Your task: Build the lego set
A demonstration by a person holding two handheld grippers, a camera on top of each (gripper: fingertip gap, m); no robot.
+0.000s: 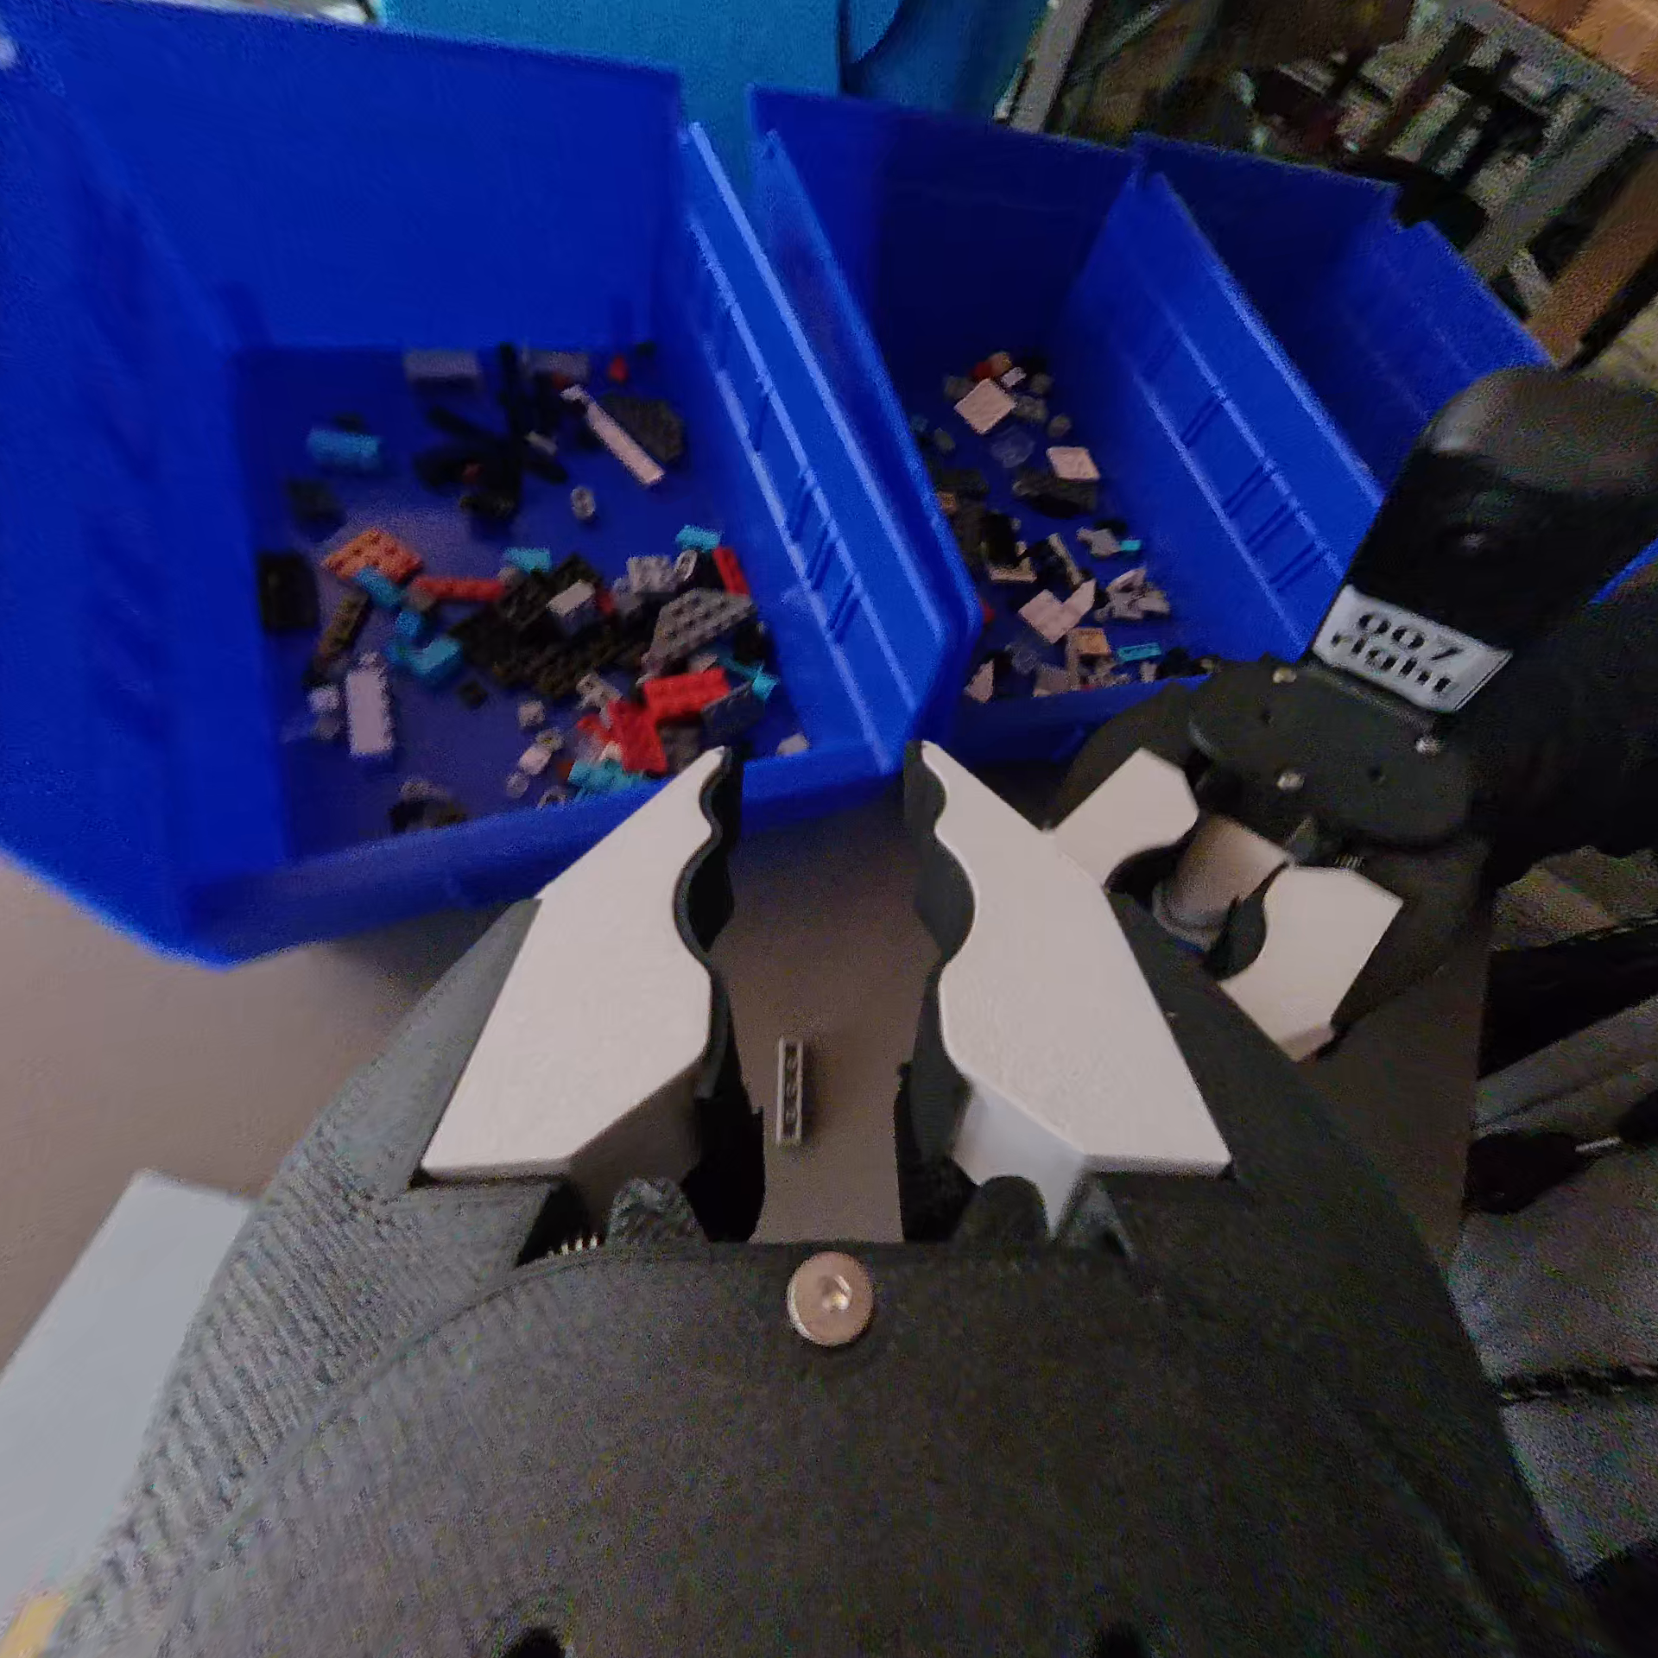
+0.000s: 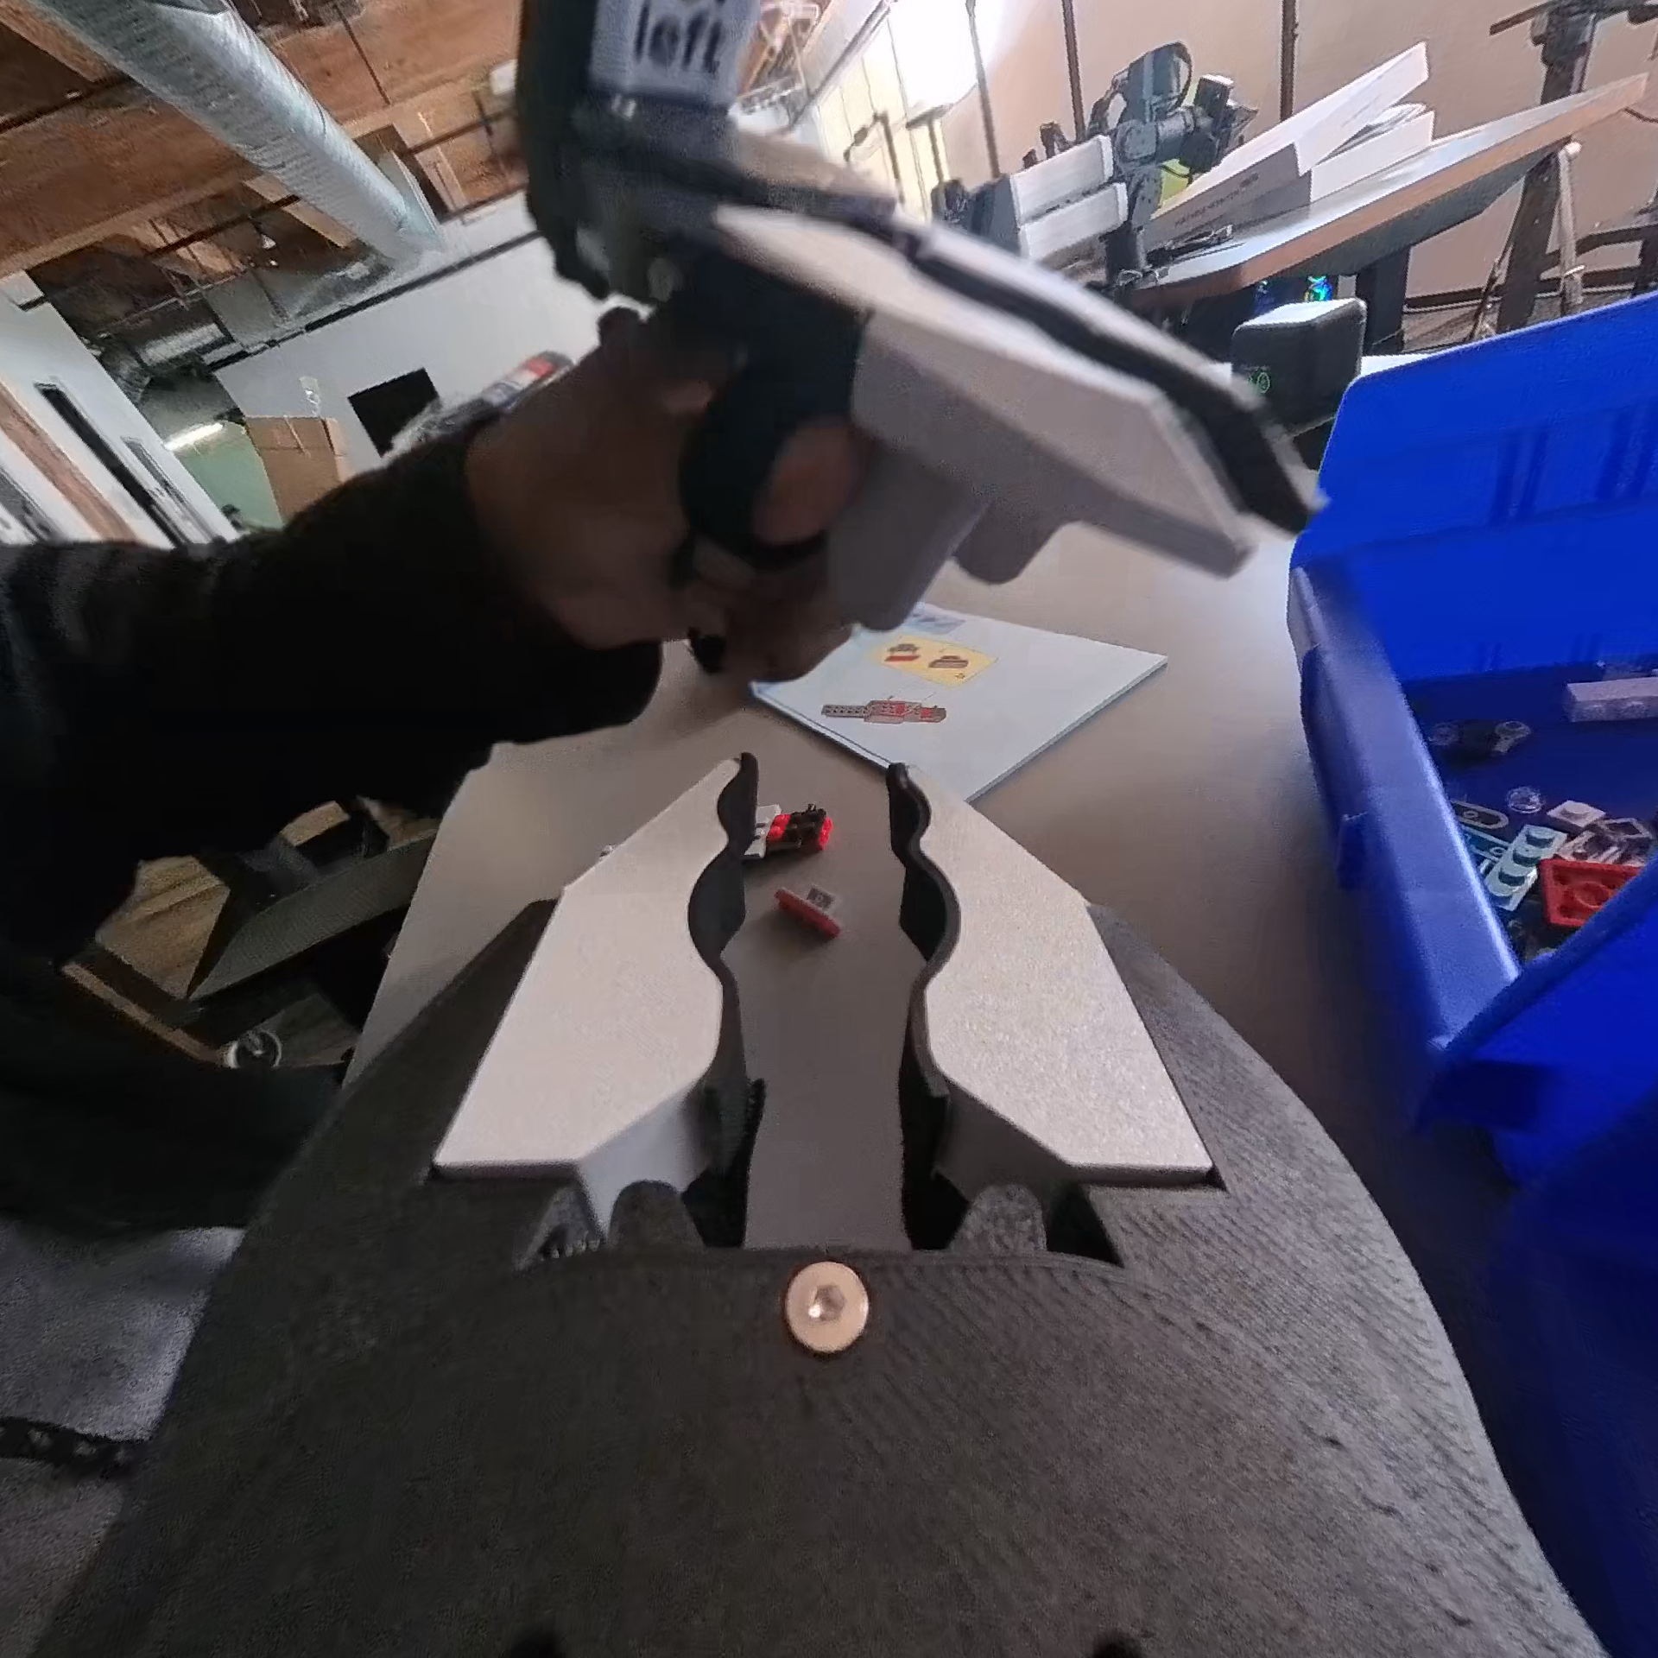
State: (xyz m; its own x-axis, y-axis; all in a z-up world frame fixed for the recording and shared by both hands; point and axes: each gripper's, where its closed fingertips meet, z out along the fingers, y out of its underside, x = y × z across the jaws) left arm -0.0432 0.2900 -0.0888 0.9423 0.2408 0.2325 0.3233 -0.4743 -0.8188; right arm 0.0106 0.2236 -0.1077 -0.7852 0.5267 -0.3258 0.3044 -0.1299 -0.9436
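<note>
My left gripper (image 1: 821,772) is open and empty, held above the table in front of two blue bins. A thin grey lego plate (image 1: 789,1090) lies on the table below, seen between its fingers. My right gripper (image 2: 821,781) is open and empty above the table. Beyond its tips lie a small red, black and white lego assembly (image 2: 789,830) and a small red and grey piece (image 2: 812,906). The left gripper (image 2: 1032,395) also shows in the right wrist view, held high by a hand. The right gripper (image 1: 1256,897) shows at the right of the left wrist view.
The left blue bin (image 1: 126,538) holds many loose black, red, teal and grey pieces. The right blue bin (image 1: 1193,386) holds grey and black pieces; it also shows in the right wrist view (image 2: 1400,807). An open instruction booklet (image 2: 978,700) lies on the brown table (image 2: 1166,897). My right fingertips sit around 8 cm from my left ones.
</note>
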